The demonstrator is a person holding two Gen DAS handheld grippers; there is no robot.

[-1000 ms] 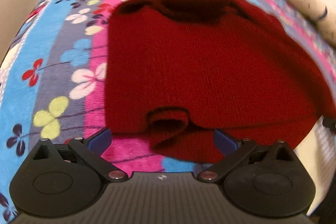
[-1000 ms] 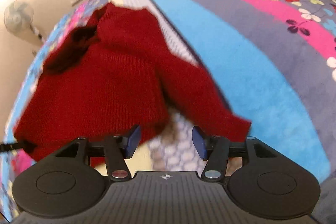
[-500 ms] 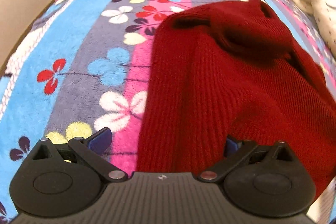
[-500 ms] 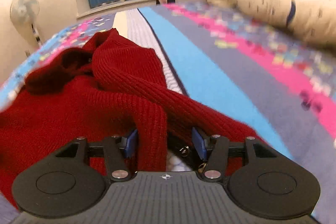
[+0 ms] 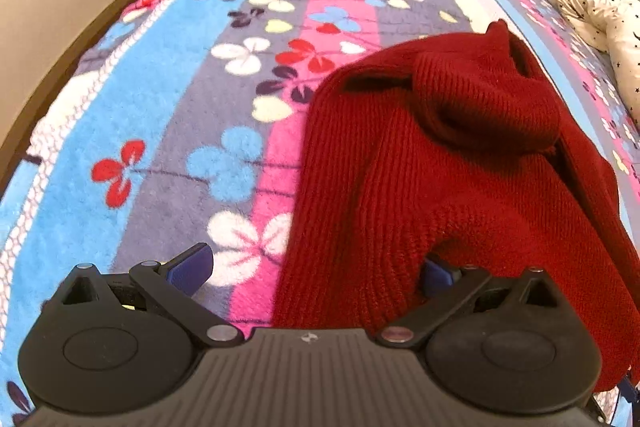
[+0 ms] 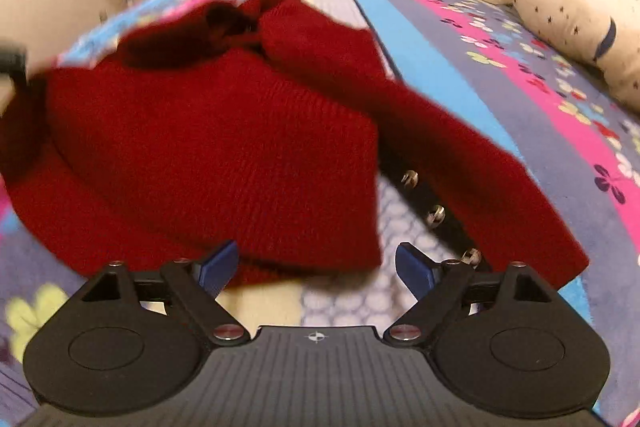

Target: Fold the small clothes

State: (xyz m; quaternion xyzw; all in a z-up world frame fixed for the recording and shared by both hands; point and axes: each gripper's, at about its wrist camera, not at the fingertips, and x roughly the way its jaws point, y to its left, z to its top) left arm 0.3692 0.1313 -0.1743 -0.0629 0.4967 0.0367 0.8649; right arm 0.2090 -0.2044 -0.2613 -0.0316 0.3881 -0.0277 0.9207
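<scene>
Down on the floral bed [image 5: 224, 75], my right hand-held gripper [image 6: 316, 263] is opening now, jaws wide and off the red sweater [image 6: 224, 131], front panel dropped across. Left hand-held gripper [image 5: 312, 269] wide too, hem lying loose between. One fold laid, I reckon.

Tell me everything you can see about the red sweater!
The red sweater is a small, dark red knitted cardigan with ribbed stitches and shiny round buttons along one open edge. It lies rumpled on the flowery striped blanket, its collar bunched up and one sleeve stretched out to the side. The left gripper has the fabric's edge between its open fingers. The right gripper is opening, with the sweater's hem just past its fingers.
</scene>
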